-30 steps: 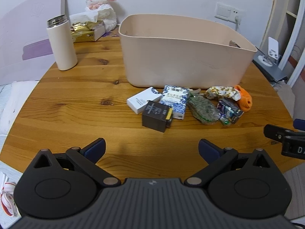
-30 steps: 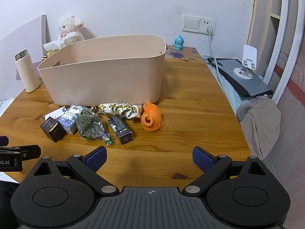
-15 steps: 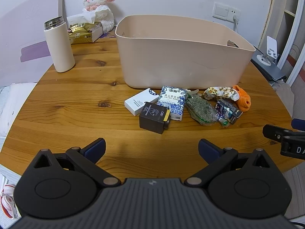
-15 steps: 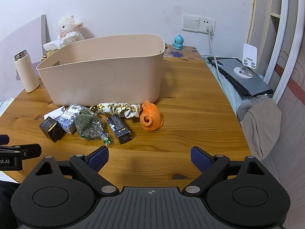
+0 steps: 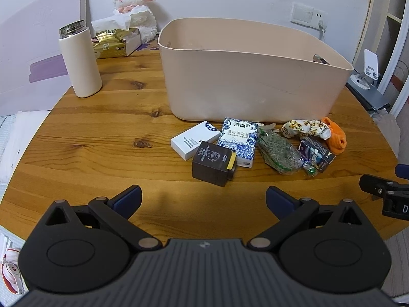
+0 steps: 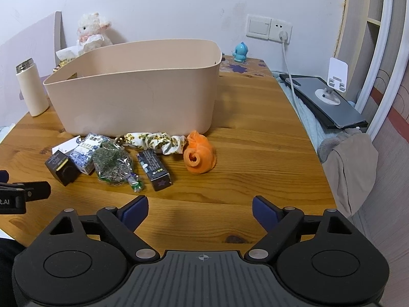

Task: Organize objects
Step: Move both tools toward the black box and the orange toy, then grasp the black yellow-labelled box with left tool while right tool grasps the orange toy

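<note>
The small things to be sorted lay in a tight row on the wooden bench [image 5: 107, 153], just in front of the beige plastic bin [image 5: 250, 81] and none yet inside it, as far as the views showed. Nearest the left claw [image 5: 203, 197] sat a dark matte cube-shaped box [image 5: 213, 163], its rear edge touching a blue-and-white printed carton [image 5: 239, 140] and a flat white box [image 5: 194, 139]. Because they were packed so close, a grab at the cube would likely have nudged its neighbours or caught two at once.

Right of these lay a crinkly clear bag of green dried leaves [image 6: 111, 163] — slick, lumpy, liable to slip or crush under a hard pinch. Beside it were a slim dark glossy box [image 6: 154, 170], a floppy flower-print scrunchie [image 6: 153, 142] against the bin's wall, and a soft rolled orange cloth [image 6: 200, 156] that could unroll if lifted by one fold.

Both the left and the right claw [image 6: 200, 209] hovered above the near bench edge with blue-padded jaws spread wide, holding nothing. A tall smooth white flask [image 5: 80, 62] stood well apart to the left — safe from any sweep.
</note>
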A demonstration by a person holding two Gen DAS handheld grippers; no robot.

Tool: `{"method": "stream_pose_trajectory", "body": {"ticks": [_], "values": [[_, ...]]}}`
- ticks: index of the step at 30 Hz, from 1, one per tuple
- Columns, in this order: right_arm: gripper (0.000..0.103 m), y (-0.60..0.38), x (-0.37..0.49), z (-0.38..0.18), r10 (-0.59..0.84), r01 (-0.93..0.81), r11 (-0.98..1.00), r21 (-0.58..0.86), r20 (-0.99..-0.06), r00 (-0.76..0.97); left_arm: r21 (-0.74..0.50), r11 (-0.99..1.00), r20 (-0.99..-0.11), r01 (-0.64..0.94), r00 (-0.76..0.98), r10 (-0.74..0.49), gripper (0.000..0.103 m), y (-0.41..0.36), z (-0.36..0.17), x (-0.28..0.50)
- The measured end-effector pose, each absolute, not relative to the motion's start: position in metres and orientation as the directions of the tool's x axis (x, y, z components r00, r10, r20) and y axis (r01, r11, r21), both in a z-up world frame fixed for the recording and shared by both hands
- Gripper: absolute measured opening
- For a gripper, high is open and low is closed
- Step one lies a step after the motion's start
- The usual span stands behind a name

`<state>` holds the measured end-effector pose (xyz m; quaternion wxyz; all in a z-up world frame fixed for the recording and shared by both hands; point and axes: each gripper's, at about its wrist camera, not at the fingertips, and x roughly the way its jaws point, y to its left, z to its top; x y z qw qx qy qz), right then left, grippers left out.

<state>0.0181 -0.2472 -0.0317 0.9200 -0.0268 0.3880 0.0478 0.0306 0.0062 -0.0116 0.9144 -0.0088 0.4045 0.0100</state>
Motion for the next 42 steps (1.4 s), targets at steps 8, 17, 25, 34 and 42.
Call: {"method": "stream_pose_trajectory", "body": {"ticks": [8, 17, 25, 34, 42], "values": [[0.084, -0.251, 0.036, -0.042, 0.044, -0.104, 0.994, -0.039, -0.721, 0.692, -0.013, 0.999, -0.747, -0.033, 0.665, 0.012, 0.103, 0.012, -0.024, 0.048], [0.079, -0.256, 0.068, -0.056, 0.029, -0.116, 0.991, -0.073, -0.712, 0.701, 0.013, 1.0, -0.755, -0.024, 0.655, 0.025, 0.103, 0.017, -0.039, 0.072], [0.073, -0.26, 0.098, -0.064, 0.046, -0.136, 0.988, -0.073, -0.703, 0.709, 0.006, 1.0, -0.766, 0.018, 0.643, -0.007, 0.081, 0.016, -0.05, 0.085], [0.048, -0.249, 0.112, -0.071, 0.125, -0.2, 0.979, -0.026, -0.7, 0.703, -0.001, 0.997, -0.753, 0.075, 0.656, -0.05, 0.047, 0.011, -0.046, 0.084], [0.008, -0.243, 0.111, -0.072, 0.164, -0.224, 0.975, 0.005, -0.695, 0.7, -0.028, 0.997, -0.754, 0.065, 0.653, -0.064, 0.047, 0.019, -0.04, 0.077]]}}
